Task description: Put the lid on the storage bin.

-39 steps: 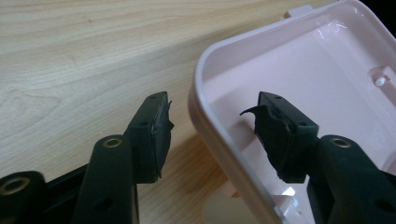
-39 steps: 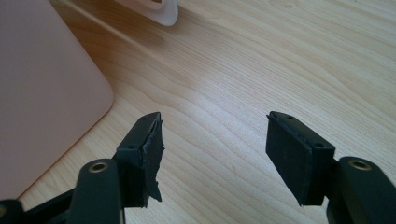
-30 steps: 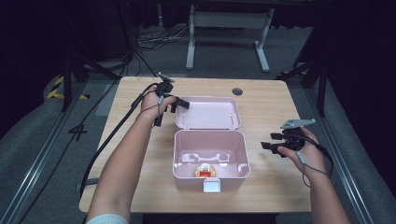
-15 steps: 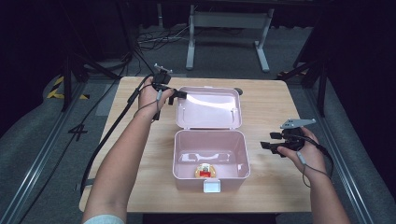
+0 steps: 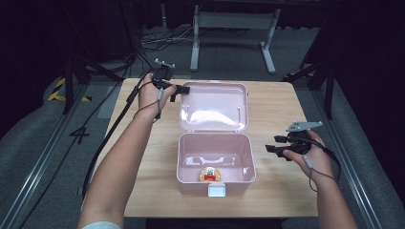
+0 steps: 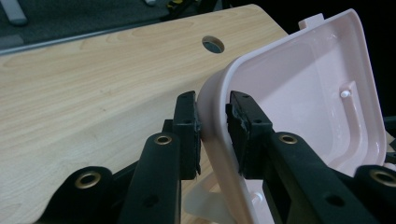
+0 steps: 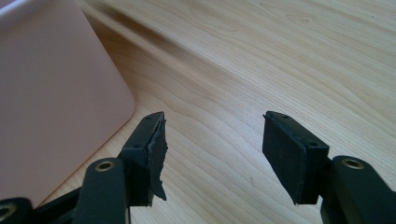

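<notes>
A pink plastic box (image 5: 180,162) stands open at the middle of the wooden table (image 5: 282,109). A small orange, red and white item (image 5: 209,174) lies inside near its front wall. The hinged lid (image 5: 212,107) stands tilted up behind the box. My left gripper (image 5: 184,89) is shut on the lid's upper left corner. In the left gripper view its jaws (image 6: 212,126) pinch the lid's rim (image 6: 299,93), one inside and one outside. My right gripper (image 5: 272,149) hovers open just right of the box. Between its fingertips (image 7: 212,140) is bare wood, with the box wall (image 7: 51,102) at the left.
A white latch (image 5: 217,191) sticks out at the box's front. A round cable hole (image 6: 213,45) lies in the tabletop beyond the lid. Dark floor with cables (image 5: 157,40) and a metal stand (image 5: 234,21) lie behind the table. Bare wood spreads on both sides of the box.
The left gripper has swung the lid up from lying back flat to a steeper tilt, moving up and away. The right gripper has stayed still.
</notes>
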Motion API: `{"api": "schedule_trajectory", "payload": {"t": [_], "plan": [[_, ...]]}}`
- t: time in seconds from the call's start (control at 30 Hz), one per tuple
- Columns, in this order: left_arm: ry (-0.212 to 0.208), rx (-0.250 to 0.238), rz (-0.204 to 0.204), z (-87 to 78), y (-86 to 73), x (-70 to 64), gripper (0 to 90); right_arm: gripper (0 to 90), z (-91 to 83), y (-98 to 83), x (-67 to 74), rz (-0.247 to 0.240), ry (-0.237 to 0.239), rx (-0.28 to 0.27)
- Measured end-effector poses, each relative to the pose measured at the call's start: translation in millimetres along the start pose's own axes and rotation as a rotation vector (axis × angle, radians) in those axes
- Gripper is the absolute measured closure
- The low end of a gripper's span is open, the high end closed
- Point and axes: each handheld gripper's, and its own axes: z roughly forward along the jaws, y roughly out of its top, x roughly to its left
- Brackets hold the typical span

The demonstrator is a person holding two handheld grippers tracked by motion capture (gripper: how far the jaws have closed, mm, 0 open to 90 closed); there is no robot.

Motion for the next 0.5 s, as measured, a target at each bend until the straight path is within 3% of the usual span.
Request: {"api": "schedule_trajectory", "payload": {"t": [0.13,0.27,0.5], "plan": [[0.006,-0.011,0.031,-8.3,2.5,-6.3,74.5,41.1,-0.7,1.3,1.7,-0.006,0.005,-0.004],[-0.009,-0.026,0.032,-13.9,2.7,-8.4,74.6,41.4,-4.0,2.7,3.7,-0.007,0.010,-0.007],[-0.029,-0.082,0.080,-34.8,0.5,-23.2,75.0,45.1,-16.3,6.5,7.7,0.007,0.022,-0.029]]}}
